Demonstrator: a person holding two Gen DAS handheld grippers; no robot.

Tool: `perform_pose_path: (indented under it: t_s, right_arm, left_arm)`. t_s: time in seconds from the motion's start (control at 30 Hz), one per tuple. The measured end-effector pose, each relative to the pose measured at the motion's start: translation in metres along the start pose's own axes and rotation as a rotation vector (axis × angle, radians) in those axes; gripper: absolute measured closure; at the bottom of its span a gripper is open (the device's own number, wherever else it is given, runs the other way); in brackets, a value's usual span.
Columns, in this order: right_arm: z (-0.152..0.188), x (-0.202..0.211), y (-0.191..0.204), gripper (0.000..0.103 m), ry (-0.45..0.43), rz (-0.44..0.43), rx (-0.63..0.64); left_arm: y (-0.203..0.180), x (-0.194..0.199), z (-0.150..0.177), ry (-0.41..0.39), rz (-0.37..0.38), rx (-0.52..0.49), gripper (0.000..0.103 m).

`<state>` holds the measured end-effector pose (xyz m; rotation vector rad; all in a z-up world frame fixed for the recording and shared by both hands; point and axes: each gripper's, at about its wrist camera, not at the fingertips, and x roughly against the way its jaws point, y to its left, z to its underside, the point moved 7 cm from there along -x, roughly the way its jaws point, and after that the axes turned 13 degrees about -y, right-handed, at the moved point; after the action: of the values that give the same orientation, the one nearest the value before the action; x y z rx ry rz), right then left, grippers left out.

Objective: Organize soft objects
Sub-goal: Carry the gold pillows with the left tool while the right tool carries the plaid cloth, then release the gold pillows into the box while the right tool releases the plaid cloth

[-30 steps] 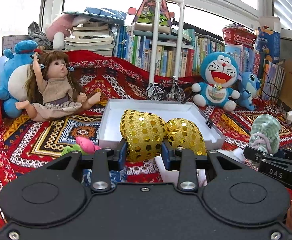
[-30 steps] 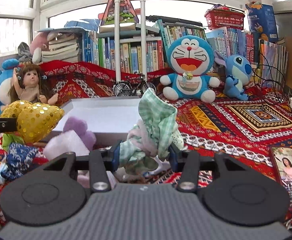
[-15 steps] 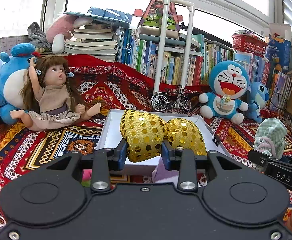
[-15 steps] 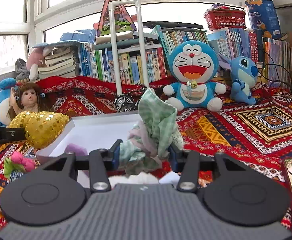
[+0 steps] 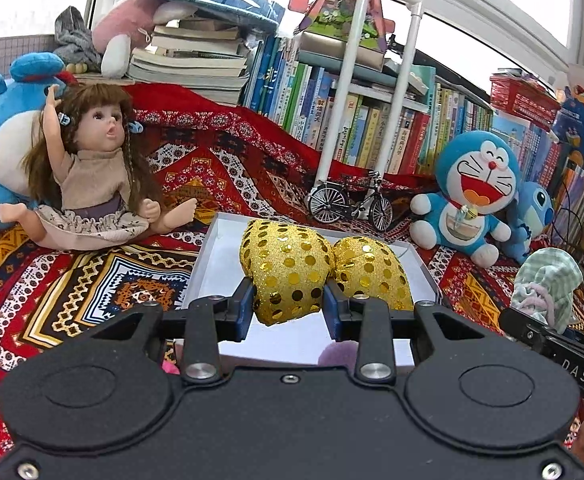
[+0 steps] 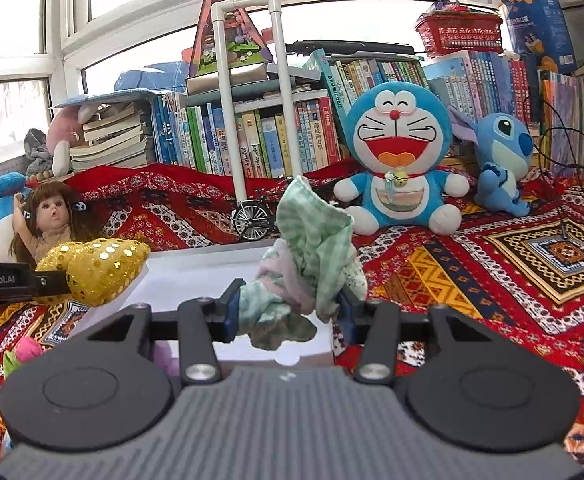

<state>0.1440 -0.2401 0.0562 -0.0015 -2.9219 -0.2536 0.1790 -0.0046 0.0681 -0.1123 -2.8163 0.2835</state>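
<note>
My left gripper (image 5: 288, 308) is shut on a gold sequined heart (image 5: 292, 272), held above the near part of a shallow white box (image 5: 206, 256). In the right wrist view the same gold heart (image 6: 100, 268) hangs at the left over the white box (image 6: 196, 276). My right gripper (image 6: 288, 312) is shut on a bundle of green checked and pink cloth (image 6: 311, 256), held over the box's near right corner. That cloth bundle (image 5: 547, 284) also shows at the right of the left wrist view.
A doll (image 5: 92, 168) sits left of the box on a red patterned blanket (image 5: 92, 280). A toy bicycle (image 5: 349, 202) and a white pipe frame (image 5: 371, 72) stand behind the box. A blue cat plush (image 6: 399, 160), a blue alien plush (image 6: 499, 160) and rows of books (image 6: 276, 140) line the back.
Both grippers have carried their loads forward toward the white box, which now lies closer beneath them. The small soft toys at the near edge have dropped mostly out of sight.
</note>
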Motion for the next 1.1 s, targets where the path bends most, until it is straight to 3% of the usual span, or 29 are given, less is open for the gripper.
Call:
perform_pose_path:
  t_s: [1.1]
  right_arm:
    - [0.024,-0.099,0.008,0.052,0.225,-0.081,0.03]
  left_arm:
    - [0.01,-0.108,0.035,0.224,-0.052,0.023,0.069]
